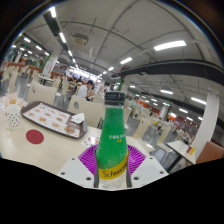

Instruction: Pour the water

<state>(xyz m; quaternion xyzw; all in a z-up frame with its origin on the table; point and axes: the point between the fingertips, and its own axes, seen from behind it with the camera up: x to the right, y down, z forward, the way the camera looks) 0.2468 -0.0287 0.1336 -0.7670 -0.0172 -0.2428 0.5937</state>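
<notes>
You have one green bottle [112, 140] before you, one tray [52, 119] on one desk [30, 146], and one white cup [13, 117] beside the tray.

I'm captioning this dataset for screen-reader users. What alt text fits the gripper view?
A green bottle with a green cap stands upright between the gripper fingers' purple pads; beyond it, a table holds a tray in a large canteen.

We see bright, even light from long ceiling strip lamps [170, 45] across the upper frame. Strong fisheye bending curves them toward the edges. Background furniture looks soft; the green bottle [112, 140] at lower centre reads sharpest.
</notes>
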